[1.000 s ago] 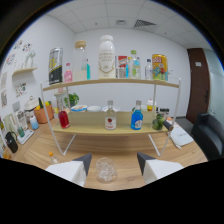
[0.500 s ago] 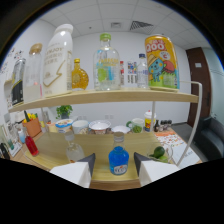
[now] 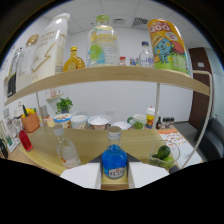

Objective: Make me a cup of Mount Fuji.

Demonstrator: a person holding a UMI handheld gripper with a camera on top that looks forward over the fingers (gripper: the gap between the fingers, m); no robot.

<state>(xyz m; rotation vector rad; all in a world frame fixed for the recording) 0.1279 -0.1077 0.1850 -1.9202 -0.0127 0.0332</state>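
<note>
The gripper (image 3: pixel 115 176) is holding its jaws spread, with the small blue-liquid glass bottle (image 3: pixel 114 160) standing between them on the light wooden desk (image 3: pixel 90 141), a gap showing at either side. A clear glass bottle (image 3: pixel 66 149) is standing just beside it.

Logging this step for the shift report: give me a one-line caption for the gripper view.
Open gripper with the blue bottle standing between its fingers on the lower shelf.

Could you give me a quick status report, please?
Gripper jaws open. Blue bottle stands between them, on the lower shelf. Clear bottle close alongside.
</note>
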